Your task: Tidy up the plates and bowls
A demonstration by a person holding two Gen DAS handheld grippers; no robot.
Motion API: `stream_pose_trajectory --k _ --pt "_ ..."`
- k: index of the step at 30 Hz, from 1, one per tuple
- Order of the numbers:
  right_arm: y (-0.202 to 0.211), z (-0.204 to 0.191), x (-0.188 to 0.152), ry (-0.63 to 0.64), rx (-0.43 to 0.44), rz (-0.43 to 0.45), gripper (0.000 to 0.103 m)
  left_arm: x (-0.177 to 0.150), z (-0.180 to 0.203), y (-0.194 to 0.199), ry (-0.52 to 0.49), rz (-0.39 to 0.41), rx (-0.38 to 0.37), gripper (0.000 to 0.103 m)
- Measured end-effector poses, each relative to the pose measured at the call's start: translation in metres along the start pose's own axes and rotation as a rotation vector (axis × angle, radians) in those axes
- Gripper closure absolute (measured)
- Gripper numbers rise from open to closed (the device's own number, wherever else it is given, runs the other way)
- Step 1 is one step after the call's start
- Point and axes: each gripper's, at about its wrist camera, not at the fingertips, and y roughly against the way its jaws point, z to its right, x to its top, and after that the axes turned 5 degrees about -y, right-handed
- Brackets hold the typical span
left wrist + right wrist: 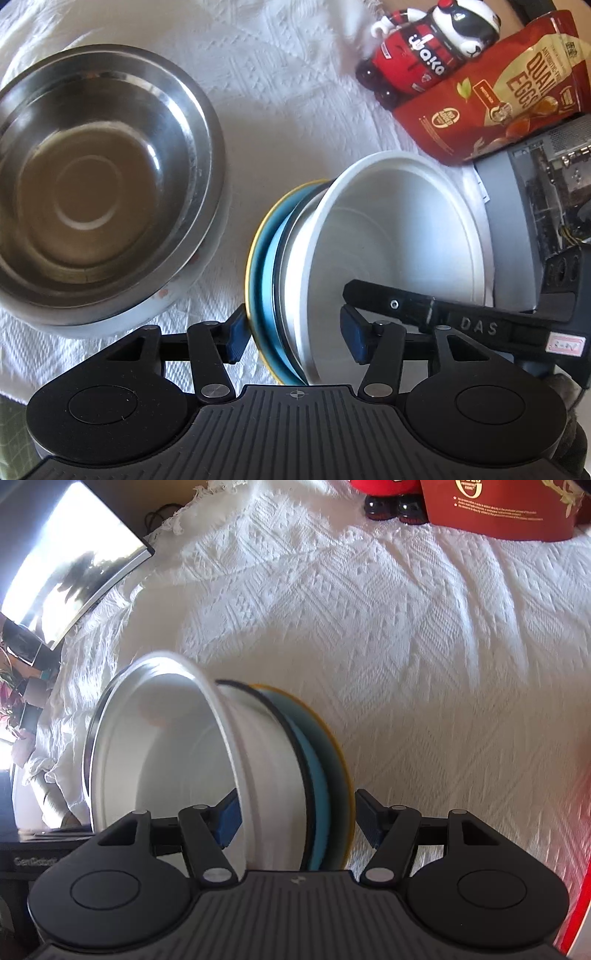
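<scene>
Two tools pinch my tilted stack: left tool (295, 334), right tool (295, 821). White bowl (399, 236) nests on blue plate (264, 280); steel bowl (103, 184) at ten o'clock.

left gripper (293, 334) jaws straddle tilted white bowl (399, 240) stacked on blue plate (264, 266); steel bowl (96, 184) on white tablecloth (288, 92) near its left edge.

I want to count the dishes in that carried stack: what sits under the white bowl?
Beneath the white bowl sits a blue plate with a yellow rim. Whether another dish hides between them cannot be seen; the bowl covers the plate's face.
</scene>
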Motion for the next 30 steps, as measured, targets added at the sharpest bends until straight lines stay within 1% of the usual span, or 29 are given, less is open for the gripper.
stream_pose_trajectory --k 2,5,7,10,13,15,18,23,27,29,30 --pt "0.001 -0.001 -0.002 0.01 0.003 0.0 0.038 0.001 0.0 -0.001 0.013 -0.002 -0.003 0.048" --pt "0.001 -0.002 -0.002 0.02 -0.001 0.003 0.038 0.006 -0.007 -0.002 0.062 -0.008 -0.025 0.05" --pt "0.0 -0.003 0.0 0.025 -0.005 0.006 0.038 0.009 -0.01 -0.003 0.078 -0.012 -0.017 0.058" --pt "0.001 -0.004 0.008 0.04 -0.015 0.024 0.038 0.011 -0.013 0.001 0.075 -0.01 0.028 0.075" --pt "0.0 -0.006 0.017 0.072 -0.02 0.026 0.038 0.014 -0.01 0.006 0.055 0.013 0.05 0.073" --pt "-0.003 -0.007 0.022 0.098 -0.021 0.008 0.038 0.017 -0.006 0.006 0.031 0.015 0.068 0.07" --pt "-0.005 -0.005 0.024 0.117 -0.006 -0.019 0.038 0.021 -0.003 0.002 0.006 0.011 0.062 0.061" --pt "-0.01 0.007 0.023 0.056 0.075 -0.074 0.038 0.028 0.003 -0.006 -0.027 -0.008 0.097 0.06" --pt "-0.009 0.008 0.019 0.03 0.133 -0.086 0.038 0.033 0.005 -0.008 -0.052 -0.02 0.113 0.06" --pt "-0.009 0.008 0.018 0.02 0.136 -0.081 0.038 0.034 0.007 -0.008 -0.058 -0.021 0.122 0.06" --pt "-0.009 0.009 0.017 0.015 0.138 -0.08 0.038 0.034 0.008 -0.008 -0.063 -0.021 0.125 0.058"
